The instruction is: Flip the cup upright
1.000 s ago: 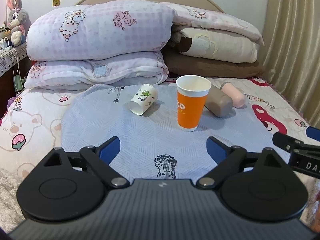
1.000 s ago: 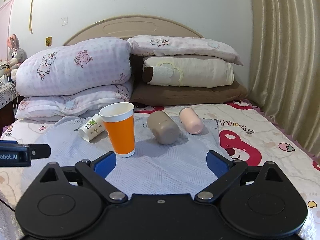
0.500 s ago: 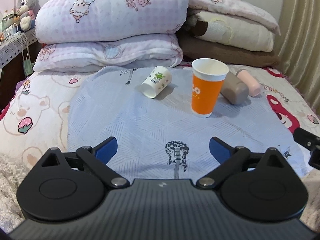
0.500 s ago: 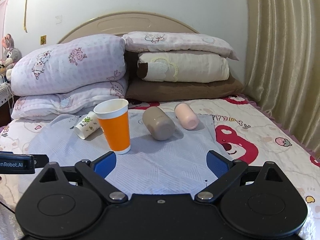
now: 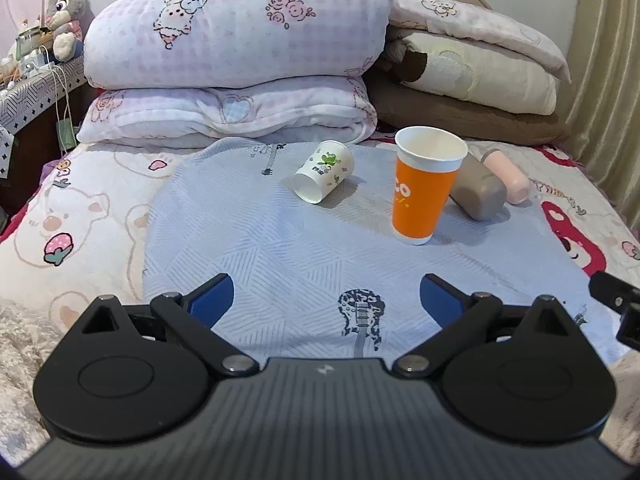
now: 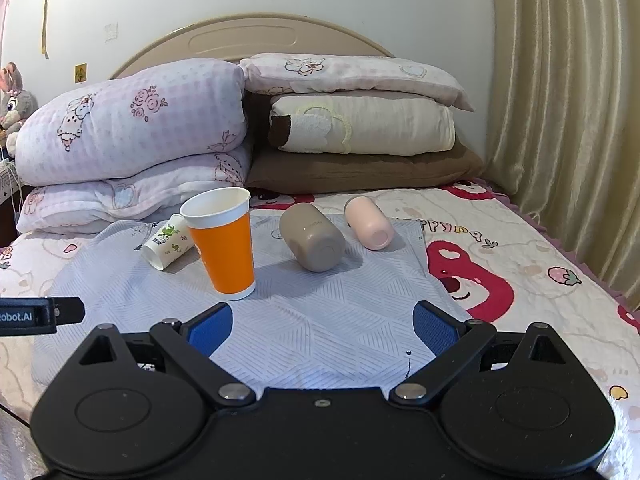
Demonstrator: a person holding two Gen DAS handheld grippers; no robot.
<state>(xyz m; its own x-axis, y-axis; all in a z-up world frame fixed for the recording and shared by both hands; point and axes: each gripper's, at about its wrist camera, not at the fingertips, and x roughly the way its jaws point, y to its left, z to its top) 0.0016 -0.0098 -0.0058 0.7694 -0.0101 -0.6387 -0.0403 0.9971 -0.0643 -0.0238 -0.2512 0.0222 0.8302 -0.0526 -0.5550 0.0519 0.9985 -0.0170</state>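
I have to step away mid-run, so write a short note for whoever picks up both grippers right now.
Left gripper: open, empty, short of the cups.
Right gripper: open, empty, also short of them.
On the grey mat: orange cup stands upright, mouth up. Small white frog-print cup lies on its side, as do the taupe cup and the pink cup.
Done: one cup upright.
Left: three cups to flip; the frog-print one looks nearest the left gripper, the other two nearer the right.

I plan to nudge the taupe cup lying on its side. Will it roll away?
The taupe smooth-walled cup probably rolls easily: it lies on its rounded side. The soft grey quilted mat may damp that. The pink cup beside it might stop it.
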